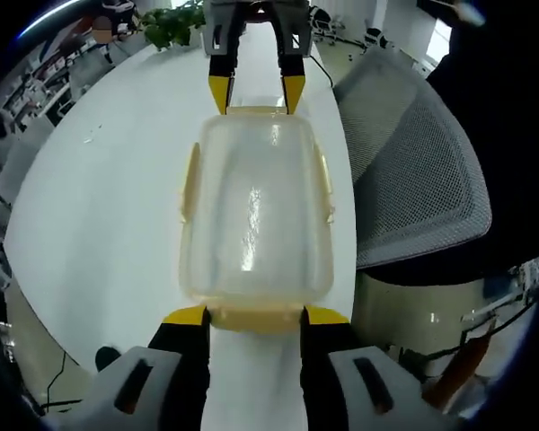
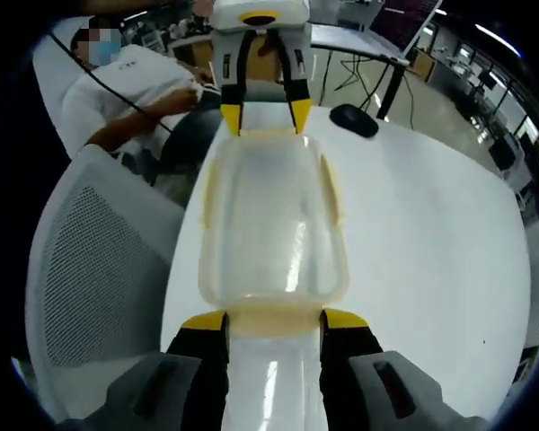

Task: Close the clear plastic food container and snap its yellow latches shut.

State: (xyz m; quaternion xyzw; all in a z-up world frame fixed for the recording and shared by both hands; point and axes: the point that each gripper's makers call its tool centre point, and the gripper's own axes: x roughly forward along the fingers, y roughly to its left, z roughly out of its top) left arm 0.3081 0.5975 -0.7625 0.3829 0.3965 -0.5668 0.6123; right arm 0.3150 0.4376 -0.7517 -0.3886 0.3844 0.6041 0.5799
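A clear plastic food container [image 1: 254,211] [image 2: 271,224] lies lid-up on the white table [image 1: 117,180], with pale yellow latches along its sides [image 1: 189,184] [image 2: 331,189]. My left gripper [image 1: 256,314] stands open at the near end in the left gripper view, its yellow-tipped jaws on either side of the end latch [image 1: 256,319]. From the opposite end my right gripper [image 2: 274,319] faces it, also open, with that end's latch [image 2: 274,321] between its tips. Each gripper shows in the other view at the far end: the right gripper [image 1: 256,90] and the left gripper [image 2: 262,112].
A grey mesh office chair [image 1: 413,180] [image 2: 90,269] stands close to the table edge beside the container. A person in white [image 2: 135,90] sits behind it. A black mouse [image 2: 355,119] and a green plant [image 1: 171,22] are further off on the table [image 2: 431,251].
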